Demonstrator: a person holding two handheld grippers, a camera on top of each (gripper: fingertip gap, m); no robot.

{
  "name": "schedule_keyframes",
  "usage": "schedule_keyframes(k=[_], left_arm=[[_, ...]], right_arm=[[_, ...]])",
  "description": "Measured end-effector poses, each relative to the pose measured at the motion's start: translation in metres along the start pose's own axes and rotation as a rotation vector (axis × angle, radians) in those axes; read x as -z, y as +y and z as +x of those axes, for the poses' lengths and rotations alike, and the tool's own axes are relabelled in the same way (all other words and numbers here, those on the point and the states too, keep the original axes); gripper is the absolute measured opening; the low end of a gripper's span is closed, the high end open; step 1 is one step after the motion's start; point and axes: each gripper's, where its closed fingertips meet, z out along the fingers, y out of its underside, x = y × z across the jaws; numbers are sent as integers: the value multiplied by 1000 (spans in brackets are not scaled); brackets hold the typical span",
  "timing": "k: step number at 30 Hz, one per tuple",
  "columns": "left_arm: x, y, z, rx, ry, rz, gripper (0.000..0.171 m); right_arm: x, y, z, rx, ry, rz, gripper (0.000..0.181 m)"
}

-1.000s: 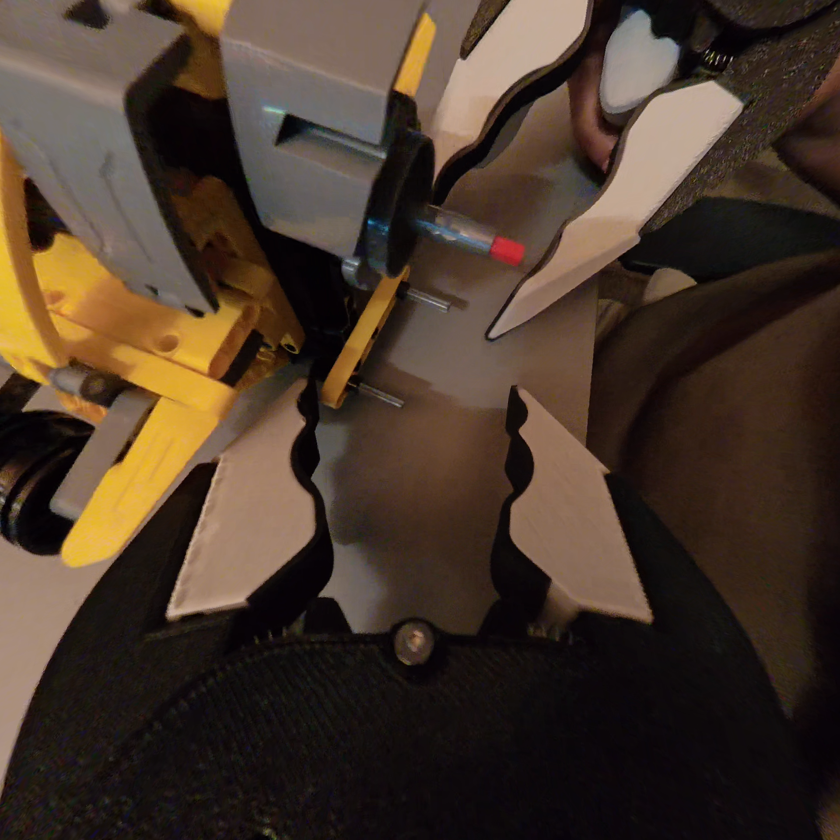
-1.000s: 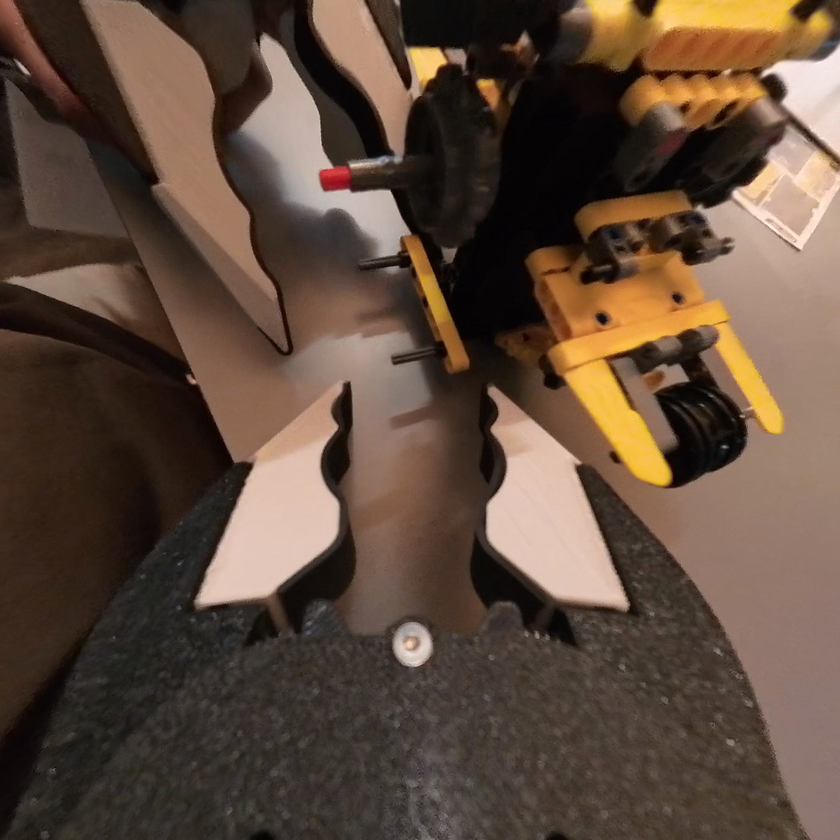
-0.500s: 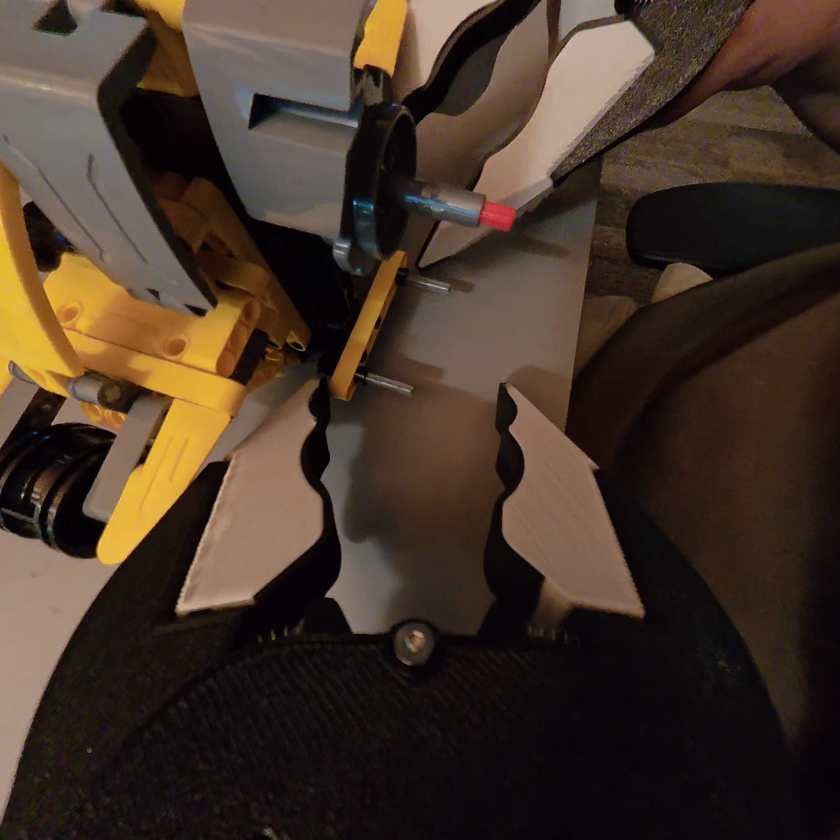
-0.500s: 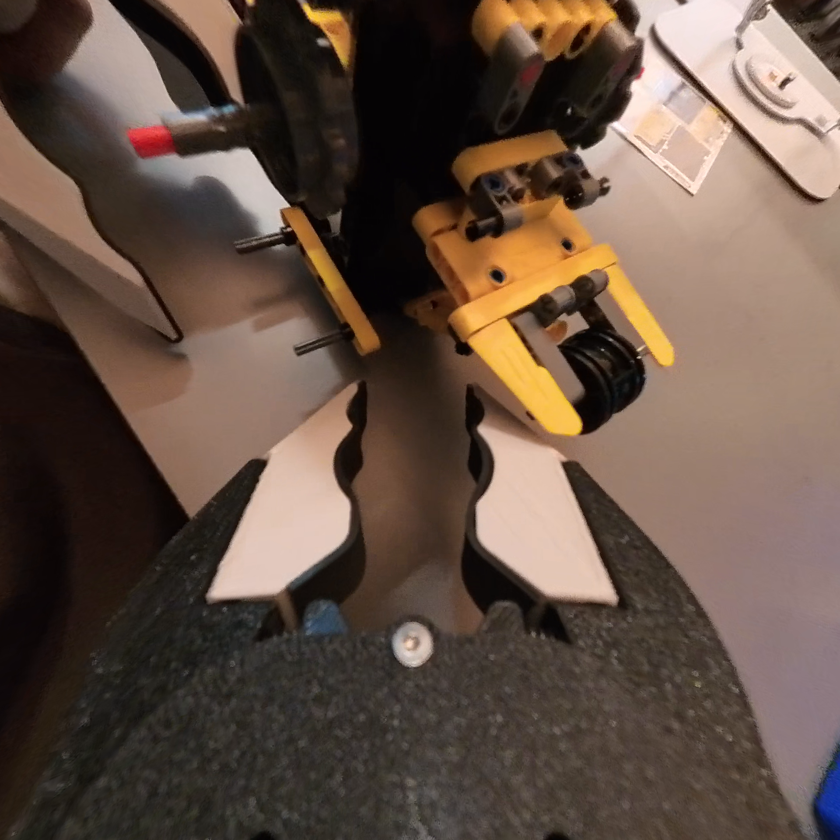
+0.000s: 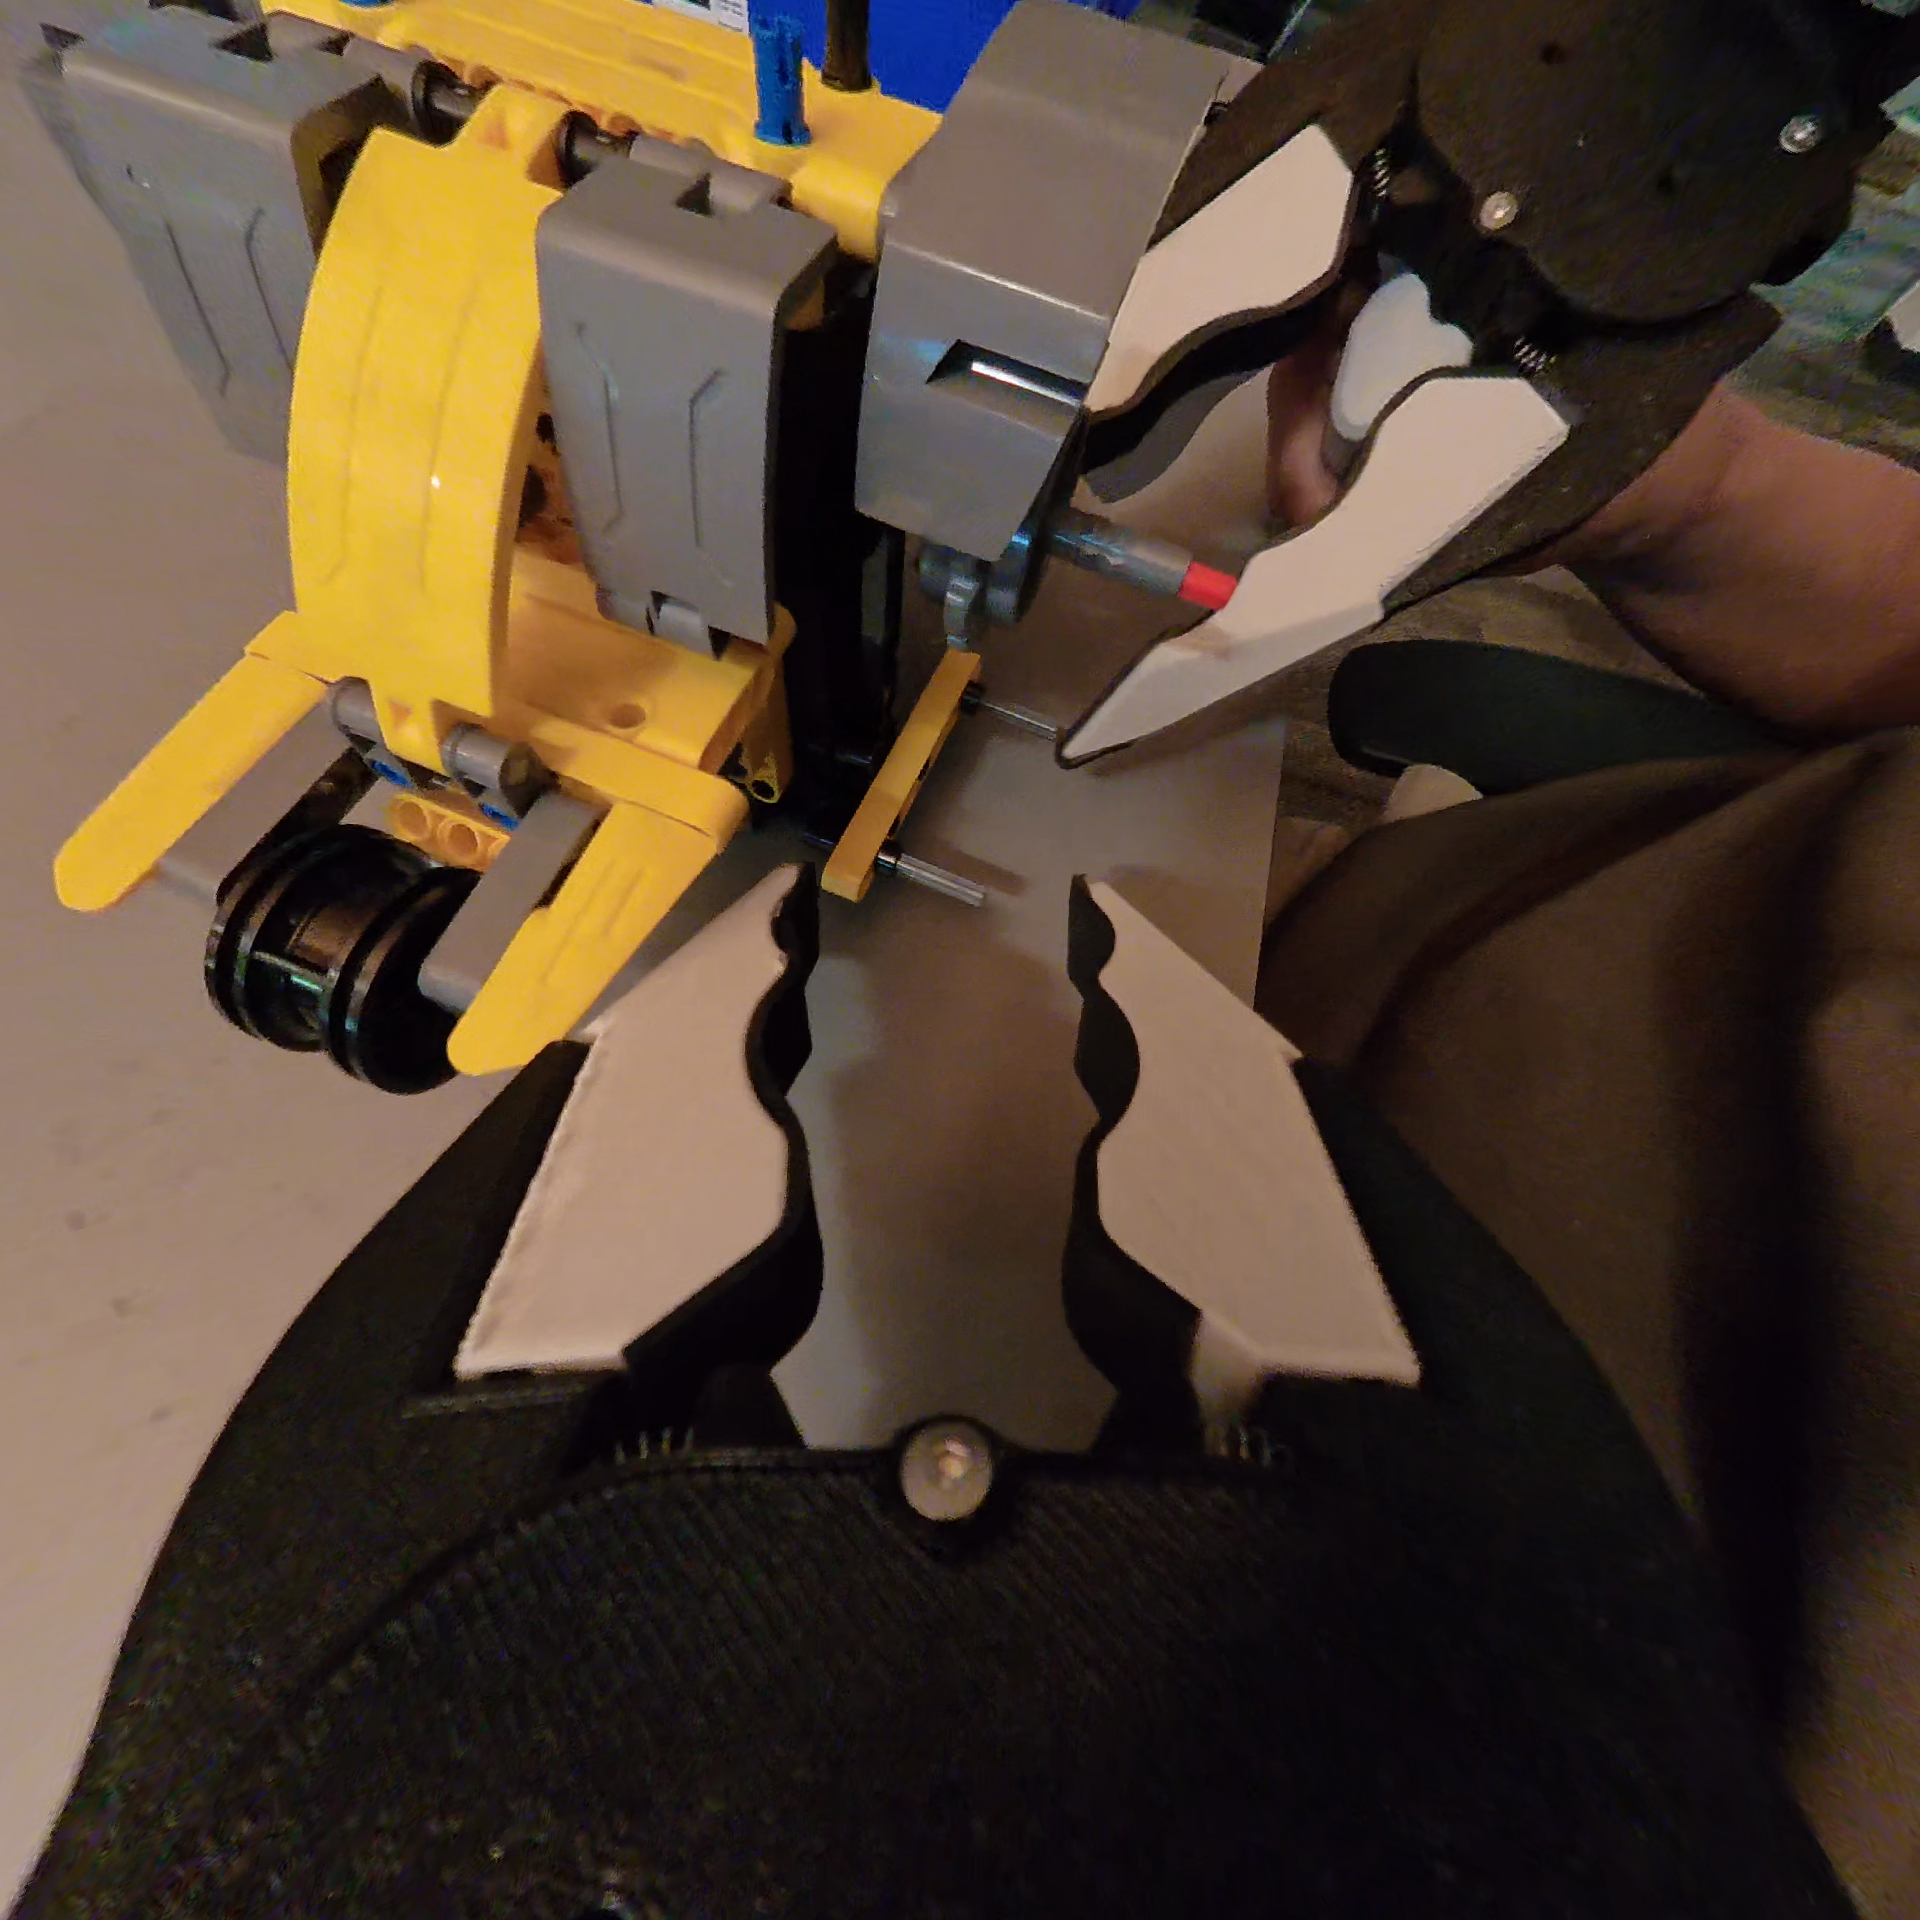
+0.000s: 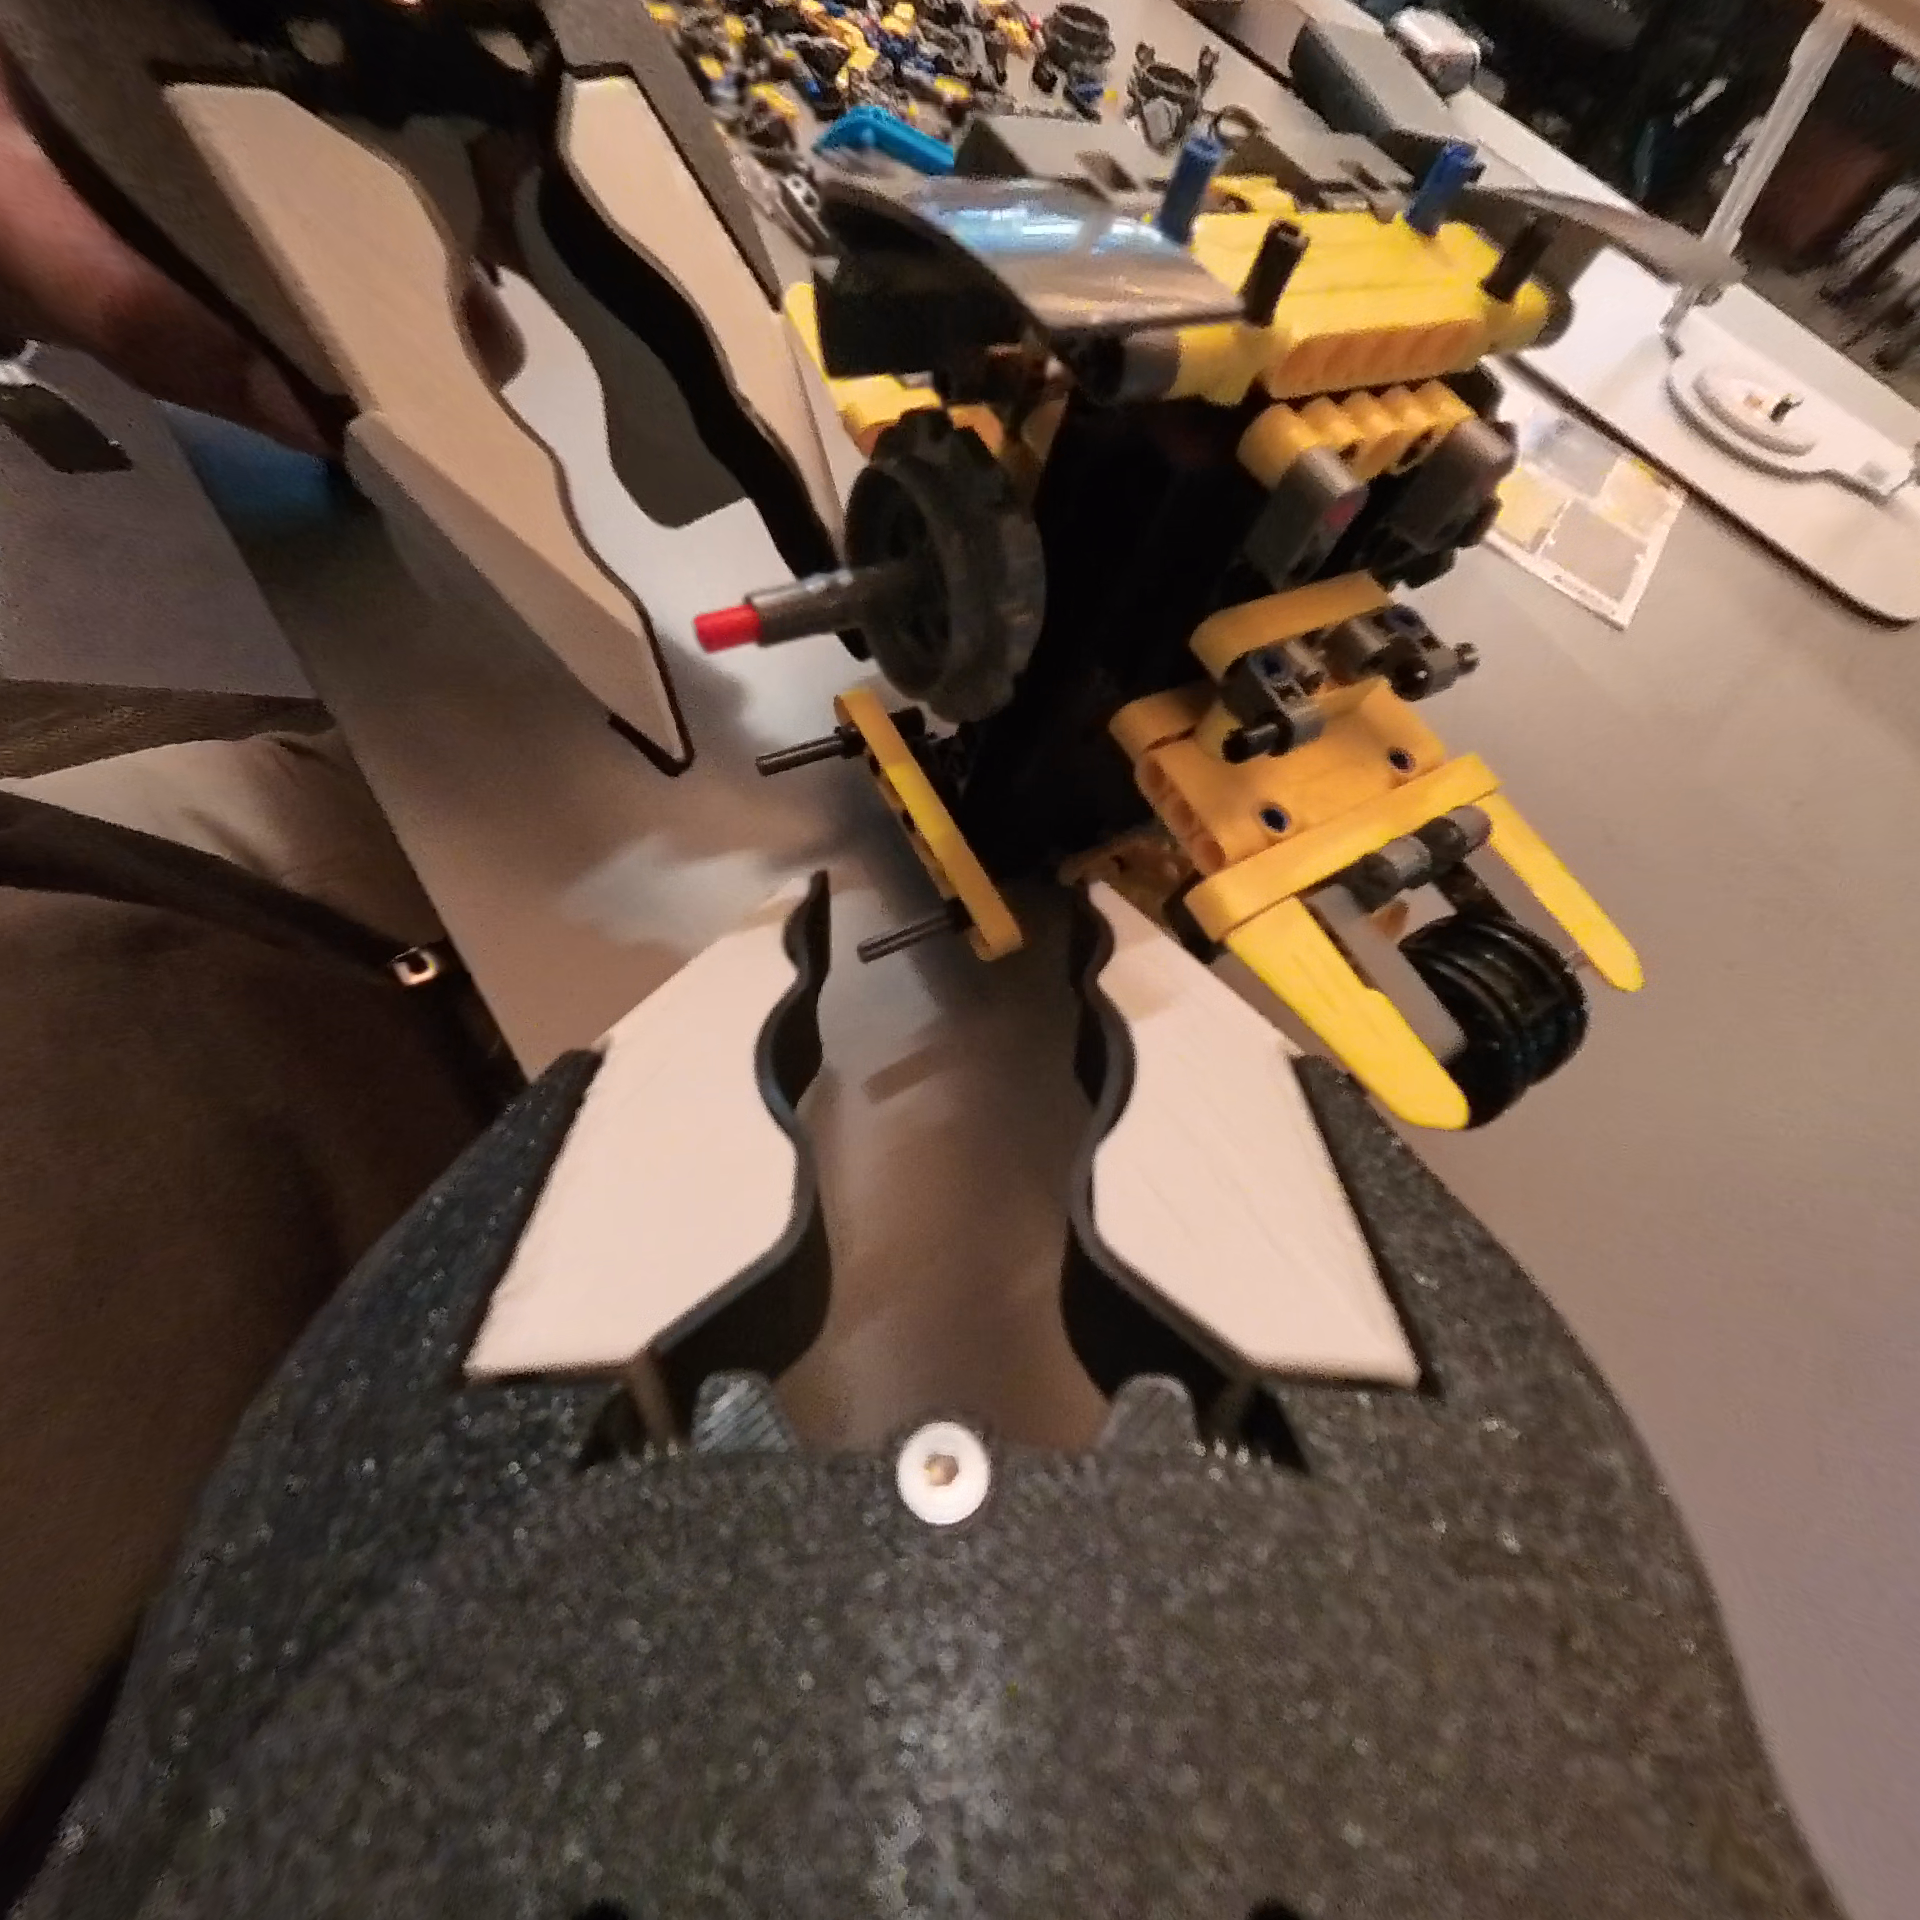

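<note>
**Item: brick-built model vehicle [image 5: 644,582]**, yellow, grey and black. One. It stands on the grey bench [image 5: 156,1195], close to the bench's near edge.

**Parts showing on the model**
- Grey axle with a red tip [image 6: 790,613]: one, sticking out sideways through a black tyre [image 6: 940,603].
- Short yellow beam [image 5: 899,774] below the axle: one, carrying two dark pins that point the same way as the axle.
- Yellow fork at the low end: two prongs, with a black double wheel [image 5: 332,977] between them.
- Blue pegs upright on top: two [image 6: 1195,177].
- Grey panels on the flank: three counted in the left wrist view.

**Grippers: two**
- Left gripper [image 5: 940,883]: jaws spread wide, nothing between them. One fingertip is just beside the near end of the yellow beam, by the nearer pin.
- Right gripper [image 6: 951,888]: jaws likewise spread and empty. The nearer pin shows in the gap at its fingertips; contact cannot be told.
- Each view shows the other gripper farther off, also spread, one finger close to the red tip.

**Surroundings**
- Heap of loose small parts [image 6: 883,52] on the far bench, too many and too blurred to count.
- Printed sheet [image 6: 1579,520]: one, to the right of the model.
</note>
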Motion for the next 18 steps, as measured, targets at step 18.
schedule_keyframes(k=[18], left_arm=[[-4, 4, -22, 25, -160, -37, 25]], right_arm=[[-19, -3, -3, -118, -24, -52, 44]])
